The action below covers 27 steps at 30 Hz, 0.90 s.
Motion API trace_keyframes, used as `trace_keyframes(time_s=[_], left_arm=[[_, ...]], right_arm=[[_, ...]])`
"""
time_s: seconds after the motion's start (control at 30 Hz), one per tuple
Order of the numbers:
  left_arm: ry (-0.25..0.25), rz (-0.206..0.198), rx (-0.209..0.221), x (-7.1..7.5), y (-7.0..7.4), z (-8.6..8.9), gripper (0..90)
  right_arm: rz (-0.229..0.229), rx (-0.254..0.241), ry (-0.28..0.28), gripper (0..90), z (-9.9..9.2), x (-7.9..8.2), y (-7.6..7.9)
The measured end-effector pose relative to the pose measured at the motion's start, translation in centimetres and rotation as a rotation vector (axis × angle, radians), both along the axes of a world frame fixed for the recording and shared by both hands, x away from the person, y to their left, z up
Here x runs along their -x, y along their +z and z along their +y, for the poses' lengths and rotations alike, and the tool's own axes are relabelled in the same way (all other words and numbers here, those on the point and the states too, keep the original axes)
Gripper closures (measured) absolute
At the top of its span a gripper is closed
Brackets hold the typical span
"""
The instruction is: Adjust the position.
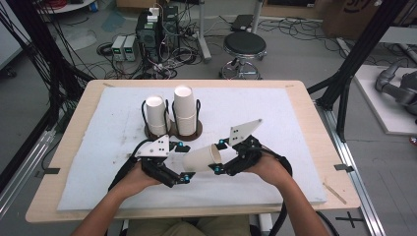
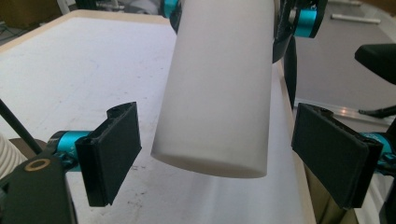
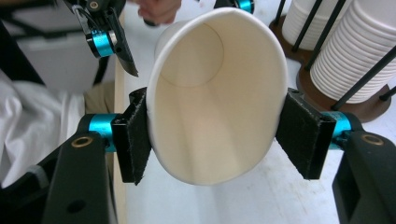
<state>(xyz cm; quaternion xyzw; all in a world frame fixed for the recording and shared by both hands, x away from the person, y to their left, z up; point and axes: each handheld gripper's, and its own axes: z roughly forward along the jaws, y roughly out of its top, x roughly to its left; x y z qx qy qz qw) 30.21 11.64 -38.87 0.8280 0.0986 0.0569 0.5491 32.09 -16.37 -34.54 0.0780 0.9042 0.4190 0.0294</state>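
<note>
A white paper cup (image 1: 200, 158) lies on its side in the air over the front of the table, mouth to the right. My right gripper (image 1: 219, 156) is shut on its rim; in the right gripper view the pads (image 3: 133, 140) squeeze the cup (image 3: 210, 93) mouth into an oval. My left gripper (image 1: 183, 162) is open, its jaws on either side of the cup's base. In the left gripper view the cup (image 2: 219, 88) hangs between the two pads (image 2: 112, 154) with a gap on each side.
Two stacks of paper cups, a shorter one (image 1: 156, 114) and a taller one (image 1: 185, 109), stand in black wire holders on round bases at mid-table. A white cloth (image 1: 275, 108) covers the wooden table. On the floor behind are a stool (image 1: 244, 46) and electronics with cables (image 1: 157, 29).
</note>
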Motion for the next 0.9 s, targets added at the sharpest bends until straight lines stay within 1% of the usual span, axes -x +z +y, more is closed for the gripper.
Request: trace_keyframes(time_s=[0.1, 0.13, 0.17, 0.2, 0.23, 0.37, 0.47, 0.5, 0.53, 0.7, 0.9], left_arm=[[-0.002, -0.015, -0.053, -0.2, 0.3, -0.4, 15.7], [-0.004, -0.017, -0.062, -0.3, 0.4, -0.5, 15.8], [-0.011, -0.014, -0.071, -0.4, 0.5, -0.6, 15.8], [-0.017, -0.015, -0.084, -0.4, 0.6, -0.7, 15.9], [-0.02, -0.016, -0.093, -0.5, 0.7, -0.8, 16.0], [-0.018, -0.014, -0.13, -0.7, 0.7, -1.2, 16.2], [-0.021, -0.009, -0.14, -0.7, 0.6, -1.4, 16.3], [-0.02, -0.008, -0.15, -0.8, 0.5, -1.5, 16.7], [-0.023, -0.009, -0.155, -0.8, 0.5, -1.5, 16.9], [-0.025, 0.002, -0.17, -0.9, 0.3, -1.7, 19.7], [-0.026, 0.013, -0.189, -0.9, 0.1, -2.0, 22.1]], right_arm=[[-0.012, 0.08, 0.011, 33.3, 0.8, -0.1, 0.8], [-0.015, 0.109, 0.02, 33.2, 1.2, -0.2, 1.1], [-0.019, 0.124, 0.02, 33.1, 1.4, -0.2, 1.3], [-0.02, 0.152, 0.026, 33.0, 1.8, -0.3, 1.6], [-0.022, 0.17, 0.032, 32.9, 2.0, -0.3, 1.8], [-0.034, 0.251, 0.039, 32.3, 3.1, -0.4, 2.5], [-0.042, 0.288, 0.052, 32.0, 4.0, -0.4, 2.9], [-0.042, 0.296, 0.061, 31.9, 4.2, -0.4, 3.0], [-0.038, 0.311, 0.061, 31.8, 4.4, -0.3, 3.1], [-0.056, 0.385, 0.064, 31.6, 5.2, -0.2, 3.3], [-0.056, 0.426, 0.077, 31.5, 5.9, -0.2, 3.3]])
